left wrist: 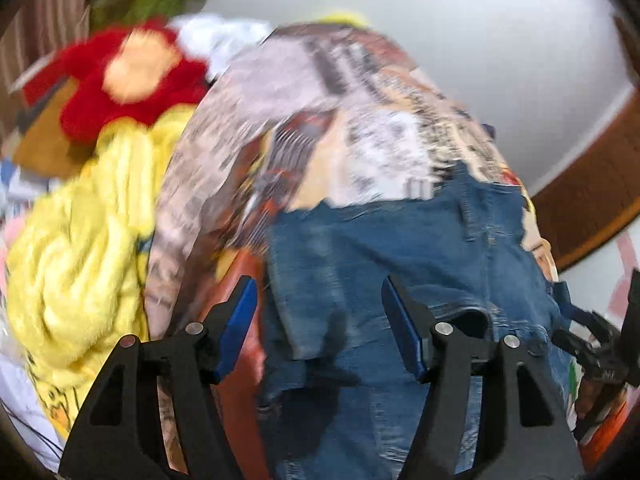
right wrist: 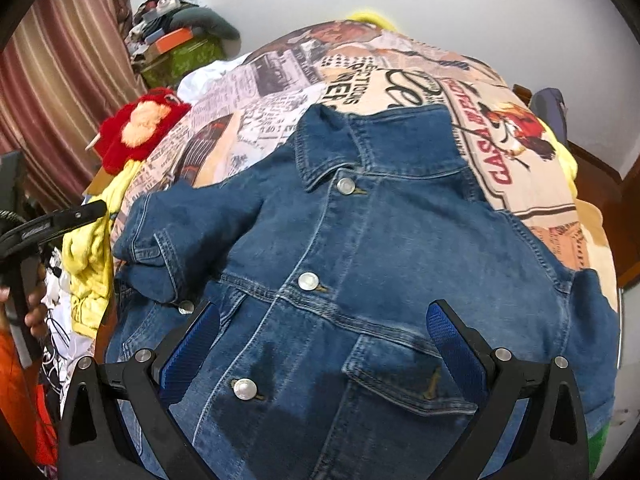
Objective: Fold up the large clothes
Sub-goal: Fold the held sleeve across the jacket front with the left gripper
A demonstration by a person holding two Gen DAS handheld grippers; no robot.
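The denim jacket (right wrist: 360, 264) lies buttoned and front-up on the newspaper-print bedspread (right wrist: 400, 72), collar toward the far wall, one sleeve folded across its chest on the side nearest the yellow blanket (right wrist: 90, 252). The right gripper (right wrist: 324, 340) hovers over the lower front, fingers wide apart and holding nothing. The left gripper (left wrist: 320, 320) hangs over blurred denim, fingers spread too.

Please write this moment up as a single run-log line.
denim jacket: buttoned, face up on printed bedspread | one sleeve folded in | left gripper: open, empty | right gripper: open, empty
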